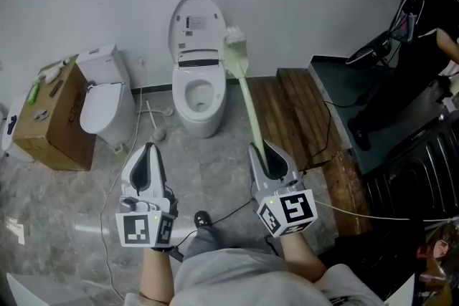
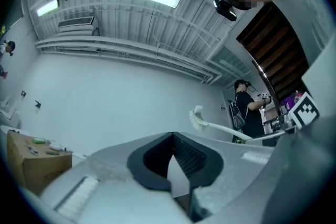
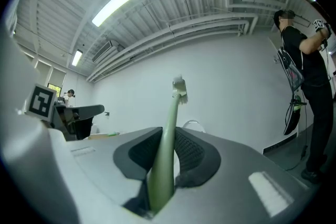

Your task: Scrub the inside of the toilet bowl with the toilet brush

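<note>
A white toilet (image 1: pixel 198 98) stands against the far wall with its lid up and its bowl open. My right gripper (image 1: pixel 267 153) is shut on the pale green handle of the toilet brush (image 1: pixel 248 107). The brush head (image 1: pixel 235 39) is raised in the air just right of the lid, above and beside the bowl. In the right gripper view the toilet brush handle (image 3: pixel 167 139) runs up between the jaws to the brush head (image 3: pixel 180 86). My left gripper (image 1: pixel 149 153) hangs shut and holds nothing; in its own view the left gripper (image 2: pixel 171 139) points upward, with the toilet brush (image 2: pixel 210 124) at the right.
A second toilet (image 1: pixel 102 98) and a cardboard box (image 1: pixel 51 118) stand at the left. A plunger (image 1: pixel 155 127) lies on the floor between the toilets. A wooden platform (image 1: pixel 301 118) sits to the right, with a person (image 1: pixel 423 32) in black beyond it. Cables trail over the grey floor.
</note>
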`<action>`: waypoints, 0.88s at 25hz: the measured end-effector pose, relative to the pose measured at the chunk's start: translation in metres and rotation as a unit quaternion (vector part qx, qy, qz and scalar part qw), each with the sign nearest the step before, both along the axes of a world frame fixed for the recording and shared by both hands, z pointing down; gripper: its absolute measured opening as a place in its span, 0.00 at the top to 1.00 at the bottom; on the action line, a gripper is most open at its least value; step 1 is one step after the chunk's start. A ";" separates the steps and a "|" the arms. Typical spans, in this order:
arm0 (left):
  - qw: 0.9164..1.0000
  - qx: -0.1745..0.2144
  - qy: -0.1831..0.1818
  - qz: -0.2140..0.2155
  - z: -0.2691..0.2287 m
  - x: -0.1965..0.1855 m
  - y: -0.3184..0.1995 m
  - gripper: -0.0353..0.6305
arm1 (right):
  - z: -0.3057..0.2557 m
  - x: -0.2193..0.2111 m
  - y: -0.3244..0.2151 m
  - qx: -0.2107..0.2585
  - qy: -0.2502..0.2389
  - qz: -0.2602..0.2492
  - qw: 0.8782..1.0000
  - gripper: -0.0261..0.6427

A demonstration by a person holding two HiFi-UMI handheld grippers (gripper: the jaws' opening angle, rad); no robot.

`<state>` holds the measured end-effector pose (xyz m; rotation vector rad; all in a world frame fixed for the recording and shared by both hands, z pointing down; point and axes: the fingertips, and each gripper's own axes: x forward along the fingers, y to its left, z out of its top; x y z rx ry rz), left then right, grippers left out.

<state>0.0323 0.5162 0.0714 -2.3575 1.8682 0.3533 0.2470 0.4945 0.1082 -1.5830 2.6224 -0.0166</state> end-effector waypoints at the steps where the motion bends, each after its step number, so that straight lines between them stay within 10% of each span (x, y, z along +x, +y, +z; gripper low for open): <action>1: 1.000 0.005 -0.003 0.003 -0.001 -0.002 -0.010 0.94 | -0.001 -0.003 -0.009 0.000 -0.001 -0.002 1.000 0.85; 22: 0.998 0.003 -0.020 0.053 0.005 -0.081 -0.167 0.94 | 0.018 -0.087 -0.156 -0.033 0.000 0.042 0.999 0.85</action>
